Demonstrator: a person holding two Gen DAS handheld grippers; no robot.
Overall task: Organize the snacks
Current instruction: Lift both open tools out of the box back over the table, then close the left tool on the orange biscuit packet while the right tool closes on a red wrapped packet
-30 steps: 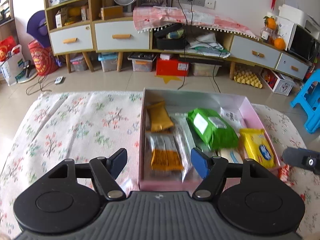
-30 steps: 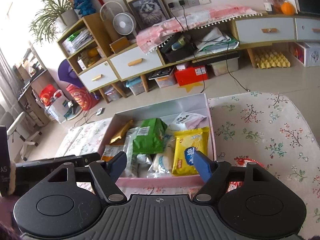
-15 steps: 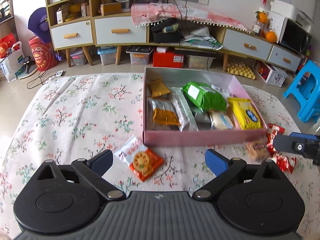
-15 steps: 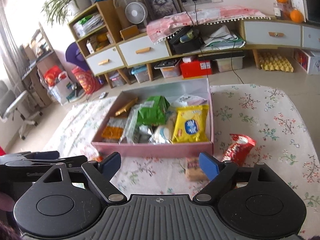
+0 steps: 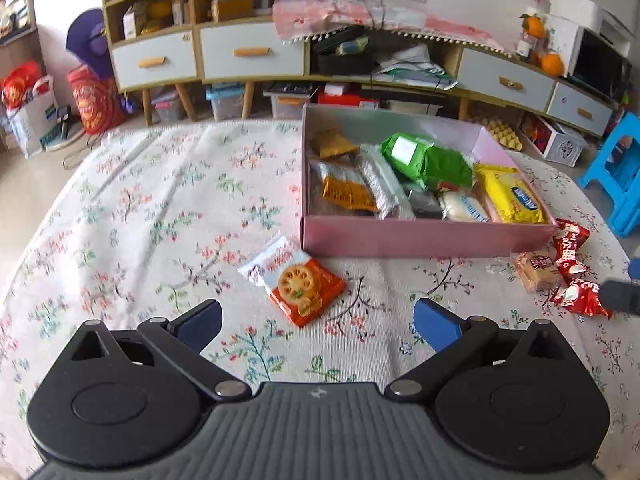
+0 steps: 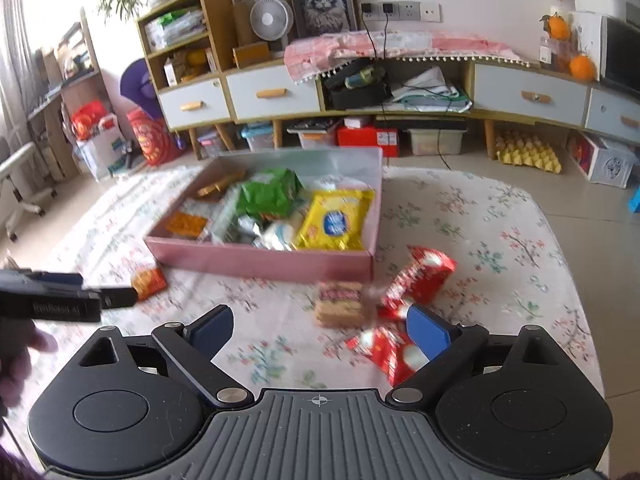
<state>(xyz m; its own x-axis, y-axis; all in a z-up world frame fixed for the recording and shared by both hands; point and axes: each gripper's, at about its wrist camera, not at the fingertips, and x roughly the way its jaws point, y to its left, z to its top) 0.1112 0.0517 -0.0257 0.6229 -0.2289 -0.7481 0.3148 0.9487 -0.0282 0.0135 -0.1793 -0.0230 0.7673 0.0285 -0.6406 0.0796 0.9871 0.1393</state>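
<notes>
A pink box point(image 5: 420, 238) point(image 6: 256, 262) on the flowered cloth holds several snack packs, among them a green bag point(image 5: 428, 160) and a yellow pack point(image 5: 510, 200). An orange cracker packet point(image 5: 294, 278) lies on the cloth just ahead of my open left gripper point(image 5: 318, 322). A brown biscuit pack point(image 6: 340, 302) and two red packets point(image 6: 420, 280) point(image 6: 390, 348) lie right in front of my open right gripper point(image 6: 320, 330). Both grippers are empty. The left gripper's side shows at the left of the right wrist view point(image 6: 68, 300).
The table's flowered cloth point(image 5: 160, 208) stretches left of the box. Behind the table stand low cabinets with drawers point(image 5: 252, 56), storage boxes on the floor point(image 5: 348, 100) and a blue stool point(image 5: 620, 172) at the right.
Both grippers have pulled back from above the box toward the table's near edge. The loose packets on the cloth came into view. Both jaws have opened wider.
</notes>
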